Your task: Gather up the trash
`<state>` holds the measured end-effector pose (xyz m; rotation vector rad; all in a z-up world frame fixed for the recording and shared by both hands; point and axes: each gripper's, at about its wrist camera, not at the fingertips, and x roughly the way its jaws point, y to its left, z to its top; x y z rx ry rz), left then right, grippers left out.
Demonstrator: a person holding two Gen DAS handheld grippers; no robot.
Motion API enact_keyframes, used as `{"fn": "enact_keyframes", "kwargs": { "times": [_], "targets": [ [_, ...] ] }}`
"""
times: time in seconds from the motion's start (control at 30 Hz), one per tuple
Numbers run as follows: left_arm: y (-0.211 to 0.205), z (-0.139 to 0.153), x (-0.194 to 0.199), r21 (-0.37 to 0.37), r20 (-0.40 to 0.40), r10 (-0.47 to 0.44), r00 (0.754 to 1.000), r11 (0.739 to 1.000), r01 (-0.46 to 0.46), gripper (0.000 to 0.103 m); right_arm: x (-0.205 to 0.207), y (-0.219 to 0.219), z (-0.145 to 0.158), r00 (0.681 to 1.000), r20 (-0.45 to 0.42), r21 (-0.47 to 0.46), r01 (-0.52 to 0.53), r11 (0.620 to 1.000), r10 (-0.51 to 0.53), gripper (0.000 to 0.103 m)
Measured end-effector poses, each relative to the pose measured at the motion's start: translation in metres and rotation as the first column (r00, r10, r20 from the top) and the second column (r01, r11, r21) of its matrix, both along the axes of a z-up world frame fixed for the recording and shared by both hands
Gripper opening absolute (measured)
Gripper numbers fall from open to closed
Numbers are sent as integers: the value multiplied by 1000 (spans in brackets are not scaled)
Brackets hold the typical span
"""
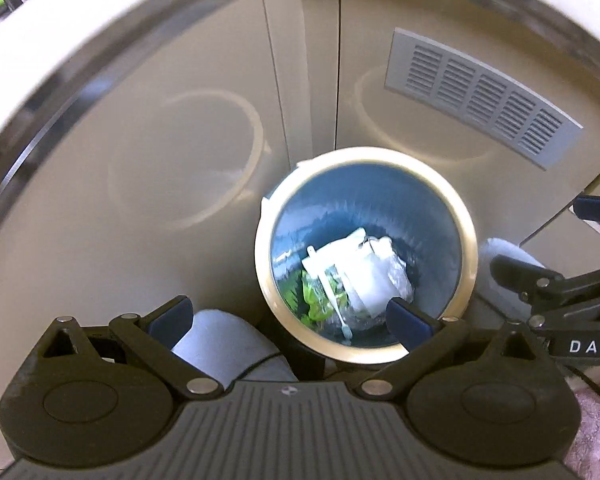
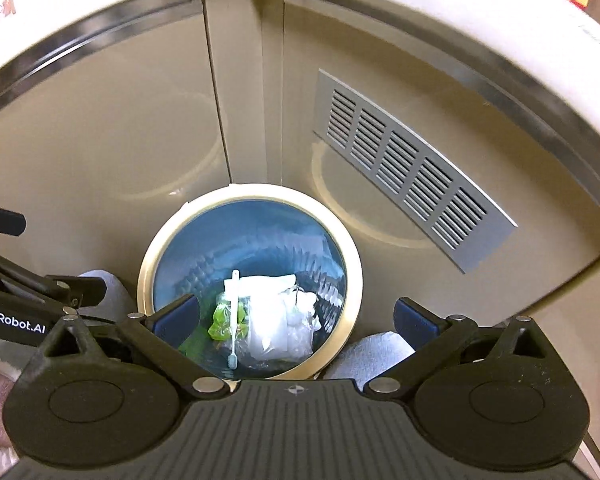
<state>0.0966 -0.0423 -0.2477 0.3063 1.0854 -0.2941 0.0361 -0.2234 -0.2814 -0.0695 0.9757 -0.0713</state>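
Note:
A round trash bin [image 1: 466,240] with a cream rim and a blue inside stands on the floor against a beige cabinet; it also shows in the right wrist view [image 2: 352,264]. Inside lie white plastic wrappers [image 1: 370,276] [image 2: 274,312], a green wrapper [image 1: 314,300] [image 2: 222,320] and a white toothbrush [image 1: 328,292] [image 2: 234,312]. My left gripper [image 1: 290,316] is open and empty, above the bin's near left rim. My right gripper [image 2: 296,320] is open and empty, right above the bin. Each gripper shows at the edge of the other's view.
Beige cabinet doors [image 1: 160,140] rise right behind the bin, with a grey vent grille [image 1: 484,96] [image 2: 408,164] on the right door. The person's grey-socked feet [image 1: 220,344] [image 2: 372,356] stand either side of the bin. A pink mat [image 1: 592,432] lies at the right.

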Motion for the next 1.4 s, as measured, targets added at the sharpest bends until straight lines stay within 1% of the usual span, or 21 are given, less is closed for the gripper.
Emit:
{"fn": "enact_keyframes", "kwargs": {
  "times": [0.13,0.27,0.4,0.7,1.0,1.3,1.4],
  "targets": [
    [-3,10,-6,-3,31,-12,999,1000,12,103,-8,1,11,1000,26,-14,-3,1000,4,103],
    [-5,14,-9,0,58,-16,998,1000,16,103,-6,-1,13,999,33,-16,2,1000,-1,103],
    [-4,12,-8,4,52,-22,998,1000,22,103,-5,1,9,1000,18,-10,8,1000,-7,103],
    [0,-7,2,3,-32,0,999,1000,0,103,4,5,-4,999,-37,-8,-2,1000,1,103],
    [2,-33,8,20,-131,15,991,1000,-12,103,12,11,-20,993,-111,-19,-31,999,29,103],
    [2,-45,12,42,-164,22,986,999,-15,103,22,14,-33,986,-162,-23,-51,998,47,103],
    [2,-45,13,47,-165,22,986,999,-14,103,22,14,-34,985,-167,-24,-52,998,48,103]
  ]
}}
